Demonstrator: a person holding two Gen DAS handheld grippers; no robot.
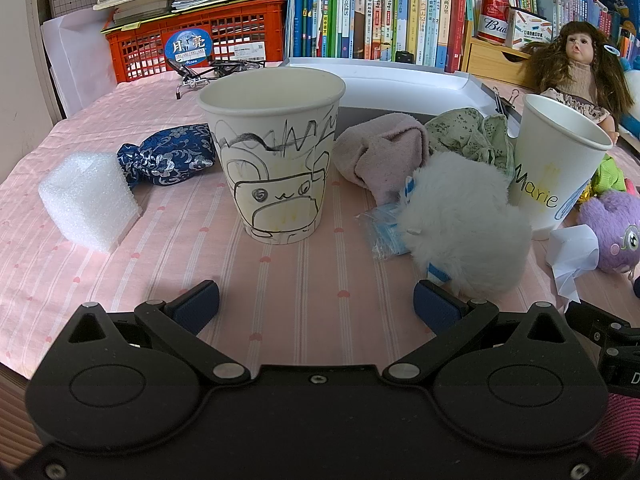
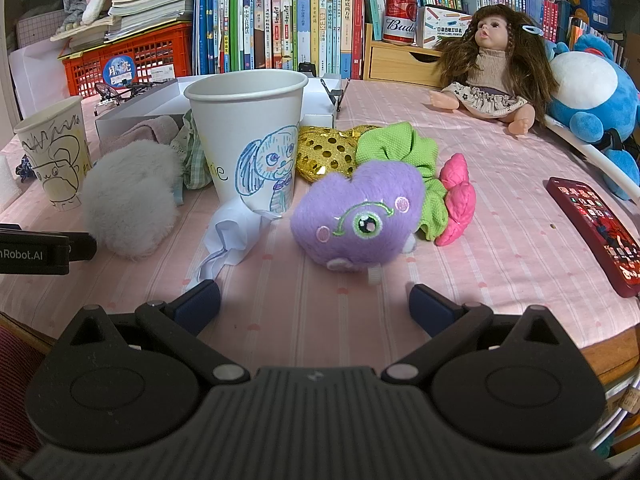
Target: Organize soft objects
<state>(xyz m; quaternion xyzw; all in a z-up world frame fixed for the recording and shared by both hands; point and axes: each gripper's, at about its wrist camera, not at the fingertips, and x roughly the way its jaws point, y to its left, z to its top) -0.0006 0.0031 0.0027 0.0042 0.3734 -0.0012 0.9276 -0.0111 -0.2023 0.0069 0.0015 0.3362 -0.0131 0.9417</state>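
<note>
Fluffy white pom-pom [image 1: 460, 220], rounded, shaggy

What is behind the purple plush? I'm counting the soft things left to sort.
Behind the purple plush: a green scrunchie, a pink soft piece and a gold sequin item. The plush covers their lower parts.

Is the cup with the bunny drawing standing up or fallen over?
Standing up. The bunny cup sits on its base on the pink cloth, open rim on top.

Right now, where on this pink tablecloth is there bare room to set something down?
Bare cloth lies between the open left gripper and the bear-drawn paper cup, and between the purple one-eyed plush and the dark red phone. It is crowded around the rabbit-drawn paper cup: white fluffy ball, crumpled tissue, green scrunchie.
</note>
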